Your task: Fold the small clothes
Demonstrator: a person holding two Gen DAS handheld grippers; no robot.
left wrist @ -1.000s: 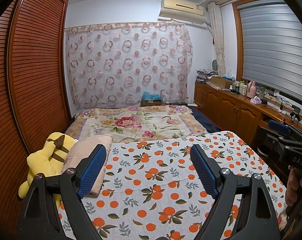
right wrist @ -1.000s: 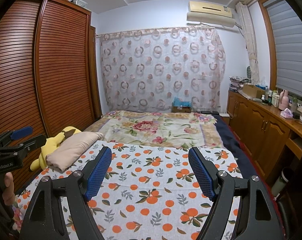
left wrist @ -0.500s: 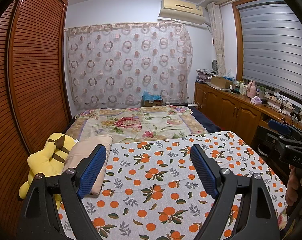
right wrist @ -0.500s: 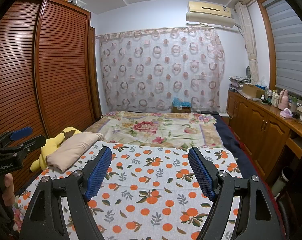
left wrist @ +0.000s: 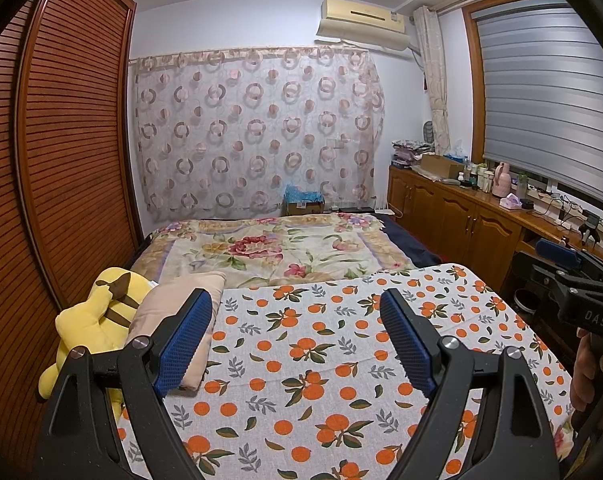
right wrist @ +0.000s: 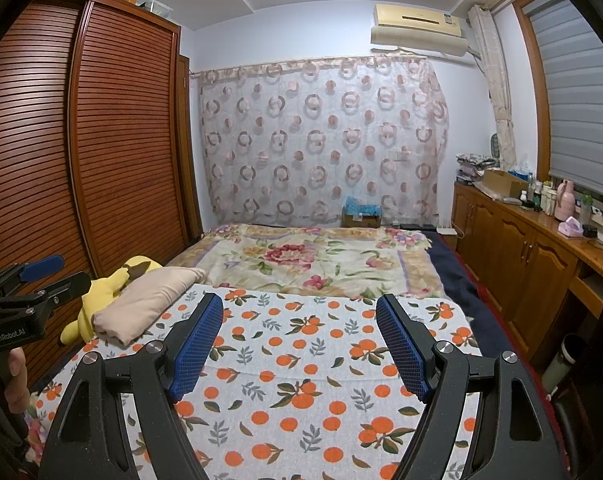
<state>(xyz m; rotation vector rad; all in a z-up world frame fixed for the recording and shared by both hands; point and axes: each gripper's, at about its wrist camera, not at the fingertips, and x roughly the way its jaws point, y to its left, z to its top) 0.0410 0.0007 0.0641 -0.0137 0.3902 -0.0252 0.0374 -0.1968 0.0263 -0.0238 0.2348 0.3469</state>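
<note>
Black "DAS"-marked right claw (left wrist: 581, 280)

I was looking into a home bedroom: a bed (left wrist: 341, 360) under an orange-print sheet, a louvred wardrobe (left wrist: 61, 180) at nine o'clock, a curtain (left wrist: 257, 128) at twelve.

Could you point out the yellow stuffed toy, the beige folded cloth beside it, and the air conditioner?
Yellow plush toy (left wrist: 101, 320), left wrist view, on its body.
Beige folded cloth (right wrist: 149, 300), right wrist view, on its top surface.
Cream wall air conditioner (right wrist: 417, 20), right wrist view, on its front panel.
</note>
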